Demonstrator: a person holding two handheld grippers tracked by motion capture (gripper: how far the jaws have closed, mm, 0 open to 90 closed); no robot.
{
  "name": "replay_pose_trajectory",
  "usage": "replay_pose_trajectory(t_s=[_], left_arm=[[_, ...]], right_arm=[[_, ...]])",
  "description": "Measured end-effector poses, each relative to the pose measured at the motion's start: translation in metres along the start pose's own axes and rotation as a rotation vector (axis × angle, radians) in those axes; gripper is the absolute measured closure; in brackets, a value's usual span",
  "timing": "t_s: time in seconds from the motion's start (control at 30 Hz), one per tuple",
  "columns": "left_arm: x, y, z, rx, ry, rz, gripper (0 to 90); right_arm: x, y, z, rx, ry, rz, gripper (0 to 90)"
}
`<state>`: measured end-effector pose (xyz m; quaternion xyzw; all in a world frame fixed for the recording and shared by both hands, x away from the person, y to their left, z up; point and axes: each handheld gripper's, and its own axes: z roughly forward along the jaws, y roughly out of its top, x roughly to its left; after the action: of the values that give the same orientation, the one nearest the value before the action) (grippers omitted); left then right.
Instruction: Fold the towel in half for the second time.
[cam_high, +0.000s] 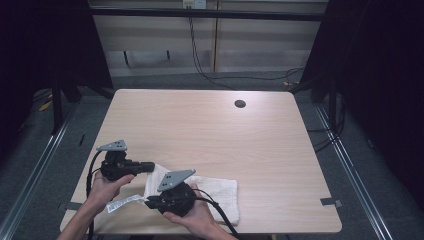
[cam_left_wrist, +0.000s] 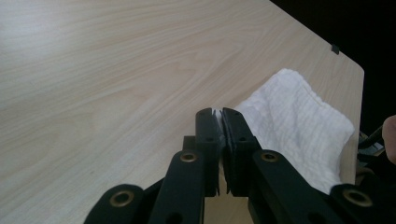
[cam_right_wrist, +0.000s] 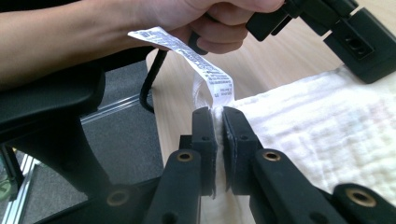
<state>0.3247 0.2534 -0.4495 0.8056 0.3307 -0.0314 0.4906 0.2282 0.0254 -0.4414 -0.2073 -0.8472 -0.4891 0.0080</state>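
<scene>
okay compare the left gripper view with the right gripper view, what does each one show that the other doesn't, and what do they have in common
Left gripper view: a wide stretch of bare table reaching to its far corner.

Right gripper view: a printed care label rising from the cloth's edge, a hand gripping the other gripper, and dark floor off the table's edge.

Both: the white towel lying on the pale wood, and each view's own black jaws shut on a pinch of its edge, left gripper and right gripper.

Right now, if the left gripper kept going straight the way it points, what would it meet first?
Probably nothing: the left gripper, shut on the white towel's edge, points across bare table; depth is uncertain.
</scene>
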Motion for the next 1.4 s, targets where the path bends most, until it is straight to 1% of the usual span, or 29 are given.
replay_pose_trajectory(t_s=[0.1,0.13,0.17,0.27,0.3,0.33,0.37,0.4,0.47,0.57,0.63,0.73,0.8,0.9,1.0,1.13,1.23,1.33,1.37,1.4], left_arm=[[0.000,0.003,-0.010,-0.020,0.008,0.003,86.2],[-0.001,0.006,-0.016,-0.040,0.014,0.004,86.1],[-0.001,0.006,-0.016,-0.040,0.014,0.004,86.1],[-0.004,0.012,-0.024,-0.065,0.036,0.002,86.2],[-0.005,0.014,-0.027,-0.071,0.042,0.011,86.1],[-0.006,0.017,-0.029,-0.078,0.044,0.014,86.2],[-0.006,0.018,-0.032,-0.086,0.042,0.020,86.2],[-0.008,0.020,-0.034,-0.089,0.052,0.023,86.2],[-0.010,0.021,-0.036,-0.087,0.051,0.029,86.1],[-0.011,0.020,-0.038,-0.085,0.051,0.037,86.1],[-0.010,0.019,-0.035,-0.073,0.052,0.030,86.1],[-0.009,0.016,-0.026,-0.044,0.056,0.017,86.1],[-0.010,0.016,-0.021,-0.023,0.059,0.026,86.0],[-0.013,0.016,-0.015,-0.024,0.058,0.037,86.1],[-0.015,0.019,-0.009,-0.008,0.045,0.050,86.1],[-0.018,0.025,-0.001,0.001,0.045,0.057,86.1],[-0.017,0.028,0.008,0.017,0.038,0.055,86.1],[-0.019,0.030,0.018,0.027,0.029,0.049,86.1],[-0.019,0.030,0.021,0.033,0.026,0.052,86.1],[-0.020,0.031,0.023,0.041,0.028,0.055,86.1]], right_arm=[[0.002,0.008,0.002,-0.016,0.010,-0.005,84.8],[0.004,0.013,0.003,-0.025,0.012,-0.014,84.8],[0.004,0.013,0.003,-0.025,0.012,-0.014,84.8],[0.003,0.019,0.004,-0.043,0.015,-0.013,84.8],[0.002,0.021,0.004,-0.049,0.019,-0.016,84.8],[0.004,0.025,0.004,-0.068,0.018,-0.028,84.8],[0.004,0.025,0.004,-0.068,0.018,-0.028,84.8],[0.005,0.028,0.003,-0.077,0.017,-0.033,84.8],[0.009,0.034,0.001,-0.099,0.017,-0.047,84.8],[0.013,0.039,-0.002,-0.113,0.012,-0.062,84.8],[0.013,0.037,-0.002,-0.109,0.011,-0.063,84.8],[0.011,0.027,-0.001,-0.113,0.003,-0.050,84.8],[0.010,0.020,-0.002,-0.112,-0.006,-0.044,84.9],[0.009,0.013,-0.004,-0.109,-0.015,-0.036,84.9],[0.010,0.013,-0.009,-0.095,-0.024,-0.049,84.8],[0.008,0.016,-0.017,-0.070,-0.051,-0.063,84.8],[0.005,0.015,-0.023,-0.073,-0.065,-0.049,84.8],[0.001,0.012,-0.027,-0.073,-0.074,-0.035,84.8],[0.000,0.010,-0.028,-0.071,-0.077,-0.030,84.8],[-0.002,0.007,-0.029,-0.073,-0.075,-0.015,84.8]])
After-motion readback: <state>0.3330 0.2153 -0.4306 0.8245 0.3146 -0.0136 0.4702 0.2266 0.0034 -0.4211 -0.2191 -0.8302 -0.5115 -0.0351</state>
